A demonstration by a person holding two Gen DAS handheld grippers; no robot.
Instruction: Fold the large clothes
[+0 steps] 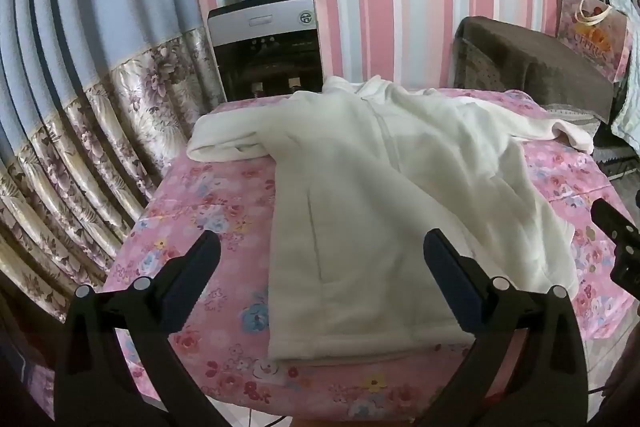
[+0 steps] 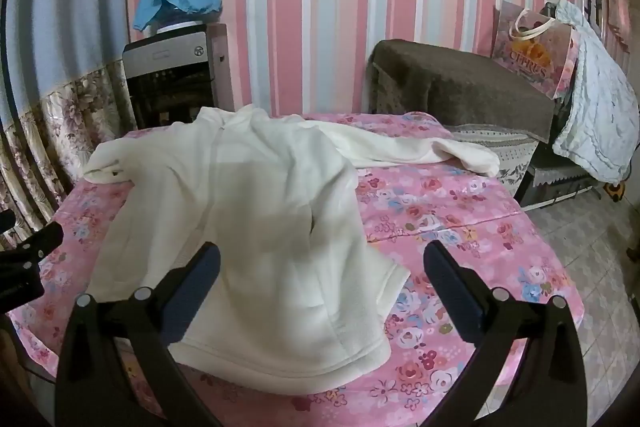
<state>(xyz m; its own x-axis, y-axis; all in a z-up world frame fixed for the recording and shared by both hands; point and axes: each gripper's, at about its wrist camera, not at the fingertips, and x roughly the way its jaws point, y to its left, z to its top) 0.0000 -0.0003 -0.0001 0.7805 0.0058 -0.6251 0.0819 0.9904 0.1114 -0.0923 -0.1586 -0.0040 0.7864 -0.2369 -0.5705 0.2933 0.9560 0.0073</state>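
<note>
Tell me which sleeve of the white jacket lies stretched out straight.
The sleeve reaching toward the brown sofa lies straight on the pink floral cloth. The other sleeve, on the water dispenser side, is bent back, its cuff bunched.

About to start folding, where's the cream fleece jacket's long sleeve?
In the right wrist view, the long sleeve stretches right across the pink floral tablecloth, toward the brown sofa.

left gripper (image 1: 322,247), right gripper (image 2: 322,259): black plastic frames, dark blue pads (image 1: 452,279), round silver pivot screws (image 1: 142,283).
</note>
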